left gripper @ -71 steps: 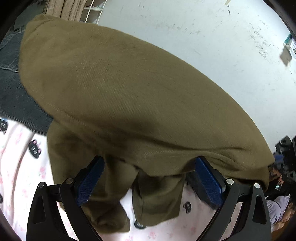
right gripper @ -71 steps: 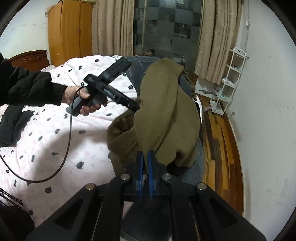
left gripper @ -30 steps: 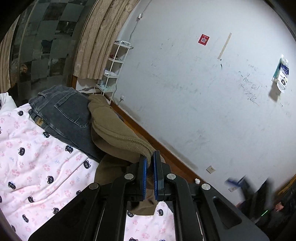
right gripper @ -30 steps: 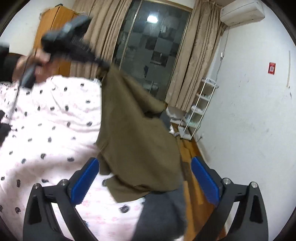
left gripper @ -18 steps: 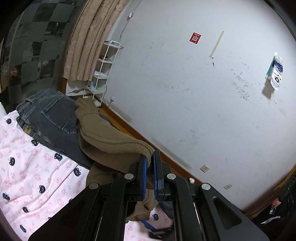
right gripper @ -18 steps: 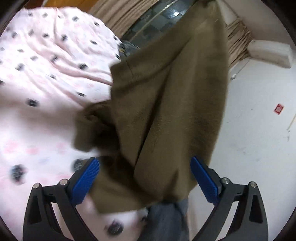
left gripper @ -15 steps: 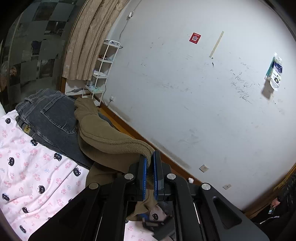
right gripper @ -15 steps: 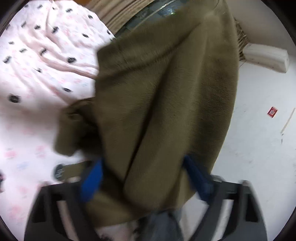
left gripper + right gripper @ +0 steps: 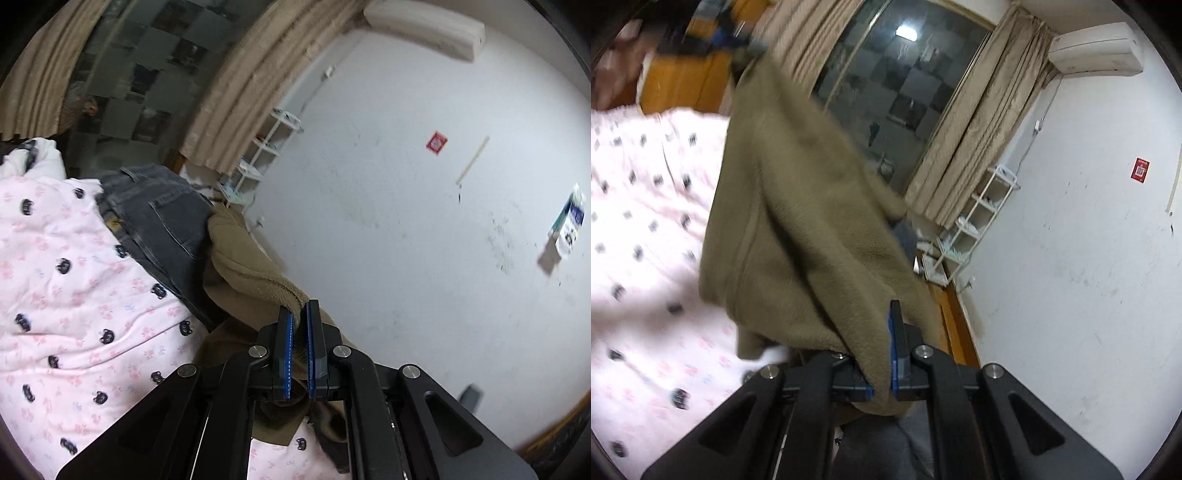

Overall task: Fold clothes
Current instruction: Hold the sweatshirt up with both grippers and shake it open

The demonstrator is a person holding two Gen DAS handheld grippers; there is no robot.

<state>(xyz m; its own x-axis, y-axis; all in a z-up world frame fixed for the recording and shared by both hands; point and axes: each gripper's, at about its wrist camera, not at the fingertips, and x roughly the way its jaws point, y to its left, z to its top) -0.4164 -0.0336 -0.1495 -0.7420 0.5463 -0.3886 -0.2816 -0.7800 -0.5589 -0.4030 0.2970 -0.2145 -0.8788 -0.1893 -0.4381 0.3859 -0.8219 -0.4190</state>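
Left wrist view | left gripper (image 9: 298, 325) clamped on olive fleece garment (image 9: 243, 262), draped over jeans (image 9: 162, 218) at bed (image 9: 55, 295) edge | right gripper (image 9: 886, 354) pinching fleece too | lifted, unfolded; all folds remain

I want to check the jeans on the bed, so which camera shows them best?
The left wrist view: the dark jeans lie in sharp view on the pink bedspread, back pocket and seams visible, beside the olive fleece garment. The right wrist view shows only a blurred dark patch low behind the fleece.
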